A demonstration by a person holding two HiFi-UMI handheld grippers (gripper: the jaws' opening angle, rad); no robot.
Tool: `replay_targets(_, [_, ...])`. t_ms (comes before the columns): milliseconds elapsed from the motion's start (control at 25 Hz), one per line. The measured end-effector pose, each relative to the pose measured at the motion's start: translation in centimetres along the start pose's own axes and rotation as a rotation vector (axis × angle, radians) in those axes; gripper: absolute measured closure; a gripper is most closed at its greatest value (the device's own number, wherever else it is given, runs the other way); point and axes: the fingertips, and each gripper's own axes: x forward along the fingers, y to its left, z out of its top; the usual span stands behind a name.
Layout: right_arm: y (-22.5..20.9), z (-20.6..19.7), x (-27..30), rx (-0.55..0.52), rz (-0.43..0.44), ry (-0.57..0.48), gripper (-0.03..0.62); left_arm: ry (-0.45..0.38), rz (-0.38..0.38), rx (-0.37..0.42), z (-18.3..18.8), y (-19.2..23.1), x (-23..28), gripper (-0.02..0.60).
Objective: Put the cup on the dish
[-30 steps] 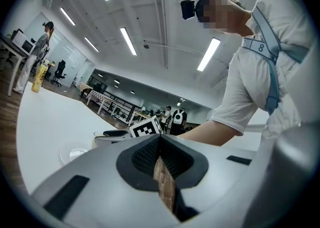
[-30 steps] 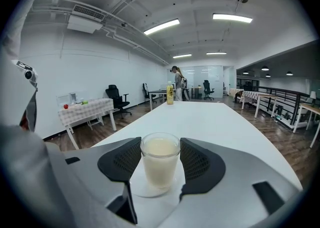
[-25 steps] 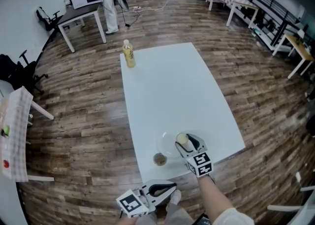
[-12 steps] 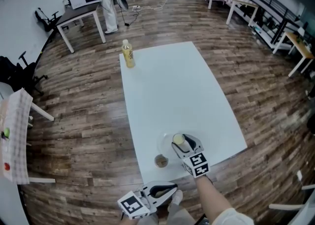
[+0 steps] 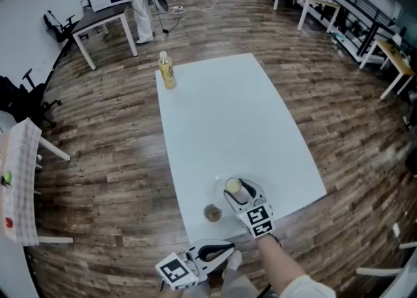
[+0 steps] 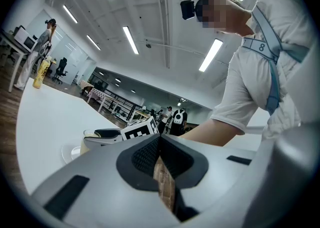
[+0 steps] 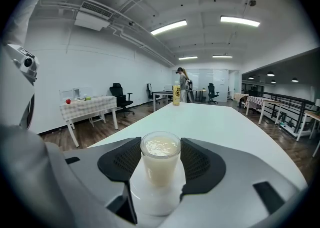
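Observation:
A clear cup (image 5: 232, 187) of pale milky drink sits between the jaws of my right gripper (image 5: 236, 184), which is shut on it. The right gripper view shows both black pads against the sides of the cup (image 7: 160, 164) and the white dish (image 7: 154, 199) directly beneath it. I cannot tell whether the cup's base touches the dish (image 5: 218, 192), which lies near the table's front edge. My left gripper (image 5: 218, 250) hangs below that edge with its jaws shut on nothing. From its view the cup (image 6: 89, 141) and dish (image 6: 66, 153) show at lower left.
A small round brownish thing (image 5: 212, 212) lies just left of the dish. A yellow bottle (image 5: 167, 70) stands at the far left corner of the white table (image 5: 228, 114). Wooden floor, desks and chairs surround the table; a person stands far off.
My right gripper has shifted slightly left with the cup, bringing it further over the dish. The left gripper has stayed in place.

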Motion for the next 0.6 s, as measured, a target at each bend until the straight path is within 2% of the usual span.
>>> replay_targets(600, [0.33,-0.13,0.22,0.001,0.024,0.008,0.332,0.000,0.002,0.001,0.06,0.45,-0.41,0.580])
